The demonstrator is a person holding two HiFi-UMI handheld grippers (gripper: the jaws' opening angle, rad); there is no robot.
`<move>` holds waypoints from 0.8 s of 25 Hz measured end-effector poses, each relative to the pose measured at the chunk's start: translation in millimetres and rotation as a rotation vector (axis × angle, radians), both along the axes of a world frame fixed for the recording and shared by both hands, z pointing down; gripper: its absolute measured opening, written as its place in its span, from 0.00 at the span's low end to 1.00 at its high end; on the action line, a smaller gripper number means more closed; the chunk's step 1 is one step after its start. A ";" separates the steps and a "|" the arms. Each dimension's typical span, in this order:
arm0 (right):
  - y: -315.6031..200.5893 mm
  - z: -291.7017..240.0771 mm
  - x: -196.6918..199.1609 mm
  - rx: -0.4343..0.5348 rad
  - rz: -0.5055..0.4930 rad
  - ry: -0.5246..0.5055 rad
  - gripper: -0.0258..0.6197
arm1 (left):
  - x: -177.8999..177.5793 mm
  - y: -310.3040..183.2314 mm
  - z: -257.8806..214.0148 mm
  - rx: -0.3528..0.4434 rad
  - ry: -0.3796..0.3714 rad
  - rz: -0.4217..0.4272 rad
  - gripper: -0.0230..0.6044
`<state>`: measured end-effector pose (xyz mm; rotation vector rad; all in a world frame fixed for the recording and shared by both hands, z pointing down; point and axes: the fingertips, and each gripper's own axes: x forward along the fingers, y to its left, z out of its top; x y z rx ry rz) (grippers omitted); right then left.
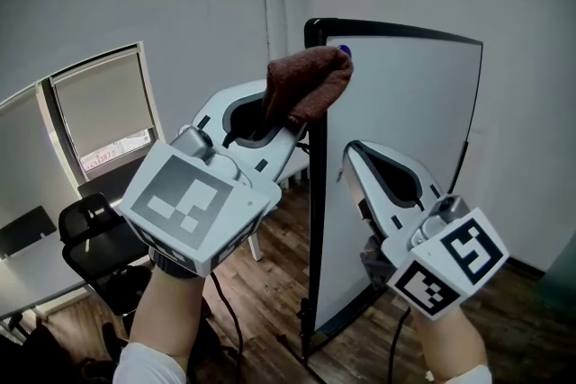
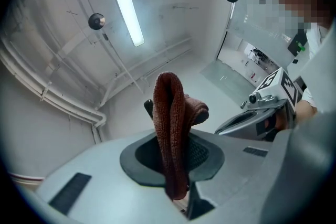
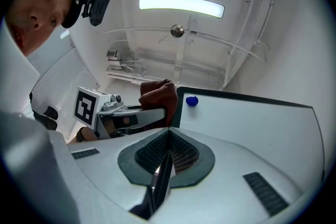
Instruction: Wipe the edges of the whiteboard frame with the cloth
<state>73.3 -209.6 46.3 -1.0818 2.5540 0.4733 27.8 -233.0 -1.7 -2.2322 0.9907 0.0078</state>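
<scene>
L gripper [image 2: 176,140] fingers [image 2: 202,152]: clamped tight on the cloth [image 2: 170,113], no gap either side. Fabric is pinched btw the dark ribbed pads. One tall fold stands up past the tips and a smaller lobe flops off to the R.

Cloth = dark red-brown, knit/terry texture, doubled over, thick.

Head view: L gripper [image 1: 286,123] held high. Cloth [image 1: 306,81] is bunched at its tip, against the top corner of the whiteboard frame [image 1: 316,193], where the black upright edge meets the top edge.

R gripper [image 3: 167,139] fingers [image 3: 184,152]: fully together, pads meeting in a thin line, nothing btw them. In the head view the R gripper [image 1: 353,153] is lower, in front of the whiteboard [image 1: 405,130] face w/ tips angled up. Can't tell if it touches the board.

R gripper view: cloth [image 3: 157,94] sits just outside the frame [image 3: 180,105] corner, w/ the L gripper [image 3: 139,115] below and behind it. A blue magnet [image 3: 192,100] sits on the white surface just inside that corner; in the head view the magnet [image 1: 345,51] is right beside the cloth.

Board stands upright on a wood floor [image 1: 261,274]. An office chair [image 1: 94,238] is off to the L, well apart, w/ a window blind [image 1: 103,108] behind it. Ceiling light [image 2: 126,5] overhead.
</scene>
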 end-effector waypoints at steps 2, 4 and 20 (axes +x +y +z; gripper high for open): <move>-1.3 11.0 3.2 -0.012 0.003 -0.005 0.04 | 3.2 3.7 10.9 0.022 -0.006 0.011 0.14; -2.1 19.4 5.1 -0.021 0.006 -0.010 0.04 | 6.3 8.8 17.5 0.043 -0.004 0.027 0.14; -12.4 116.4 3.2 -0.199 0.019 -0.018 0.04 | 2.7 4.9 161.1 -0.077 -0.037 0.043 0.14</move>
